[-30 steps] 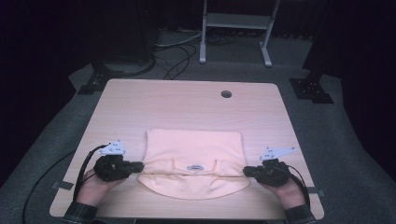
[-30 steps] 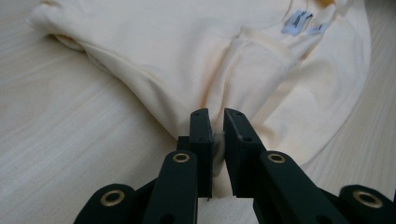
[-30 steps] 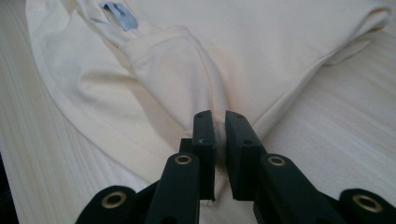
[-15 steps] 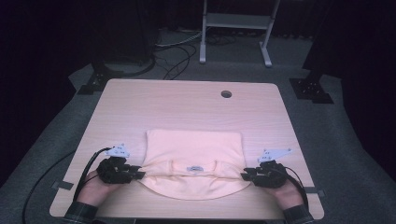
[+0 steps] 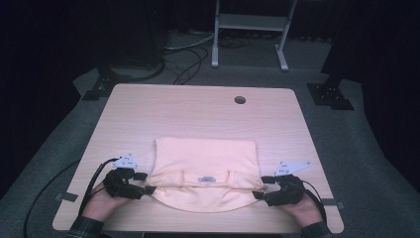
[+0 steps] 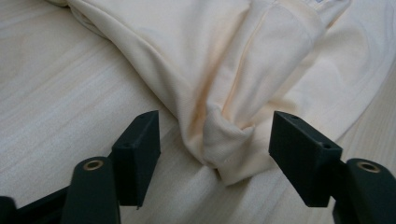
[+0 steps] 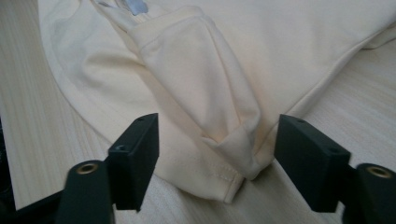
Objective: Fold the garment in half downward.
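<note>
Now, shirt: we see the pale yellow T-shirt (image 5: 205, 171) folded on the near half of the wooden table (image 5: 198, 116).
Left gripper (image 5: 143, 183): our jaws have just been opening; they stand apart, a shirt corner between them, untouched.
Right gripper (image 5: 260, 187): likewise just opened, apart, with the opposite corner loose between the jaws.

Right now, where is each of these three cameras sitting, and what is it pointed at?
High view: above the table, looking down; forearms, left gripper, right gripper.
Left gripper view: rides the left gripper, open around a shirt corner.
Right gripper view: rides the right gripper, open around another corner.
Shared: the cream shirt.
</note>
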Demonstrator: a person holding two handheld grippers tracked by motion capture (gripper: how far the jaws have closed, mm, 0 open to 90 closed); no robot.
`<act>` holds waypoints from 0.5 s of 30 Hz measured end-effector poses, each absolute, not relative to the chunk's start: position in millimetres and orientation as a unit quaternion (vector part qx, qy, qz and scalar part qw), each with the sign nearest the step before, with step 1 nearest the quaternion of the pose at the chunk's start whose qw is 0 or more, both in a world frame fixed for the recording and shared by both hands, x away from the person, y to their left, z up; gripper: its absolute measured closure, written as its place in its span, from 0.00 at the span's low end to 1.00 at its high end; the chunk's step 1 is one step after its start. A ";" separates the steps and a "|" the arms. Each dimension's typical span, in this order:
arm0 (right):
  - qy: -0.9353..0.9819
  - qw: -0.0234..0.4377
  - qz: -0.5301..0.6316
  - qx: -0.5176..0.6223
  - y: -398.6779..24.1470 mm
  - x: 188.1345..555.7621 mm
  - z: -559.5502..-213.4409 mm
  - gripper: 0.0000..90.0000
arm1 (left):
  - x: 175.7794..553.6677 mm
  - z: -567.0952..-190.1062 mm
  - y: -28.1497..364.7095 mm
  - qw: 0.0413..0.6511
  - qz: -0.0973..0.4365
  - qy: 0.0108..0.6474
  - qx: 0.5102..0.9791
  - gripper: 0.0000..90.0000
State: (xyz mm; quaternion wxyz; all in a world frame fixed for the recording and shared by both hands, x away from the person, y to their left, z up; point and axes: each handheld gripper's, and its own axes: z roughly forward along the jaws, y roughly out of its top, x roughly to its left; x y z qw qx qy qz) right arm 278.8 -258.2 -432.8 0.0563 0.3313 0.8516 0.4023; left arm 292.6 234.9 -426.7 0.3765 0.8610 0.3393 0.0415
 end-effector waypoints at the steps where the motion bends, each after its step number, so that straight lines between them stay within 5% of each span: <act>1: 0.851 0.057 0.401 0.335 -257.8 279.2 -433.4 0.26 | 292.6 -427.2 234.6 0.376 0.044 0.340 0.861 0.33; 5: 0.852 0.072 0.388 0.345 -255.5 279.9 -435.1 0.11 | 291.8 -428.6 232.1 0.373 0.058 0.339 0.862 0.21; 7: 0.850 0.078 0.386 0.350 -254.6 280.0 -435.1 0.02 | 292.1 -429.0 230.3 0.366 0.071 0.347 0.861 0.05; 15: 0.843 0.091 0.391 0.359 -255.4 281.5 -435.2 0.00 | 292.2 -427.1 231.2 0.378 0.081 0.340 0.857 0.00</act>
